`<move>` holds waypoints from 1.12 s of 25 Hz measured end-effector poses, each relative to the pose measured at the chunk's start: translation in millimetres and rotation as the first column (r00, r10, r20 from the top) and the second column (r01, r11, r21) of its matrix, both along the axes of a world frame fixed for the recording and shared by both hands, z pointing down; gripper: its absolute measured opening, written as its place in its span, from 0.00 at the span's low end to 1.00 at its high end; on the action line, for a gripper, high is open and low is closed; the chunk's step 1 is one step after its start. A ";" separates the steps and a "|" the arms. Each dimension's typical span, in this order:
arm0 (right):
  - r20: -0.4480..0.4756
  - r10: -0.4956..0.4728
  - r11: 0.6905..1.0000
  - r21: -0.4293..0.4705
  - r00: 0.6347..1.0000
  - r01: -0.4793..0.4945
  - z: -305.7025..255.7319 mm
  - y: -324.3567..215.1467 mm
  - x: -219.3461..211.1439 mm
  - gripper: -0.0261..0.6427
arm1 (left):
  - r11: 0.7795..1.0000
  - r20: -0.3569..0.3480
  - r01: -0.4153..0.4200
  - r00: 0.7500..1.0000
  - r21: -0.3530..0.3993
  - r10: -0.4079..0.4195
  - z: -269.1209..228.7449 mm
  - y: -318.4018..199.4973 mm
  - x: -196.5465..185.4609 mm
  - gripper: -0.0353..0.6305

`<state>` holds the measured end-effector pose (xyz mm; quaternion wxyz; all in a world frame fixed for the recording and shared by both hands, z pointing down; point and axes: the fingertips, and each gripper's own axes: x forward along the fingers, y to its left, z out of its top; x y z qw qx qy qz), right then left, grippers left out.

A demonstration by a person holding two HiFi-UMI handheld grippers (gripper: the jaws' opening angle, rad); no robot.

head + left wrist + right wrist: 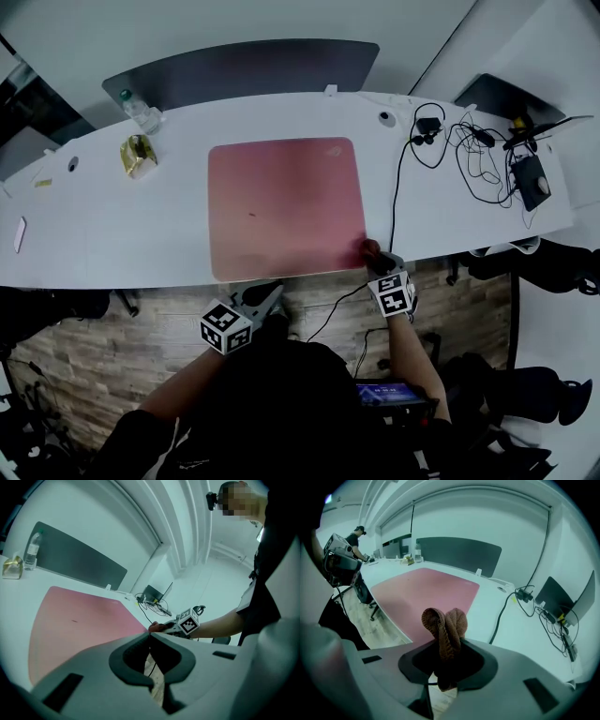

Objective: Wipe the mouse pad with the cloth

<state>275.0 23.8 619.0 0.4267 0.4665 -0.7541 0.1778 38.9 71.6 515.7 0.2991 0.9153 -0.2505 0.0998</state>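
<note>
our right gripper pinches the bunched brown cloth by the pink mouse pad's near corner. left gripper jaws pressed together, empty. we judge nearly all the wiping remains.

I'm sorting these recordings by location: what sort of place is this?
Most likely an office. There is a long white desk backed by a dark divider panel, a pink mouse pad lying on it, and a tangle of cables at its right end.
</note>
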 end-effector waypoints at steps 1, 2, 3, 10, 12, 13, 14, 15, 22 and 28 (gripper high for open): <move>0.004 0.008 1.000 -0.013 1.000 -0.008 3.5 0.7 -1.5 0.21 | 1.000 0.000 0.000 1.000 -0.003 0.000 1.3 -2.9 -1.8 0.07; 0.011 0.018 1.000 -0.022 1.000 -0.018 5.5 1.0 -2.8 0.21 | 1.000 0.001 0.001 1.000 -0.005 -0.001 2.5 -5.7 -3.6 0.07; 0.020 0.029 0.999 -0.030 0.999 -0.028 6.4 0.9 -3.7 0.21 | 1.000 0.000 0.001 1.000 -0.008 -0.001 3.5 -8.3 -5.3 0.07; 0.123 0.102 0.990 -0.112 0.987 -0.088 4.8 -2.6 -13.0 0.21 | 1.000 -0.003 0.001 1.000 -0.021 -0.001 7.9 -17.8 -11.2 0.07; 0.163 0.096 0.989 -0.127 0.982 -0.075 2.0 -3.6 -25.1 0.21 | 1.000 -0.007 0.006 1.000 -0.019 -0.006 7.9 -20.6 -13.7 0.07; 0.178 0.083 0.989 -0.132 0.981 -0.059 2.3 -3.5 -33.4 0.21 | 1.000 -0.008 0.011 1.000 -0.017 -0.011 7.7 -22.2 -15.9 0.07; 0.192 0.069 0.990 -0.138 0.979 -0.042 2.9 -3.1 -42.2 0.21 | 1.000 -0.008 0.016 1.000 -0.013 -0.016 7.1 -24.1 -18.4 0.07; 0.208 0.058 0.989 -0.146 0.976 -0.028 3.1 -2.5 -51.5 0.21 | 1.000 -0.008 0.022 1.000 -0.009 -0.022 6.3 -26.4 -20.9 0.07; 0.336 0.036 0.980 -0.194 0.941 0.032 1.9 0.1 -108.0 0.21 | 0.997 -0.009 0.074 0.997 0.015 -0.074 0.7 -40.4 -39.1 0.07; 0.390 -0.044 0.970 -0.203 0.920 0.133 0.4 1.5 -152.5 0.21 | 0.993 -0.004 0.116 0.993 0.026 -0.116 -3.0 -37.0 -49.9 0.07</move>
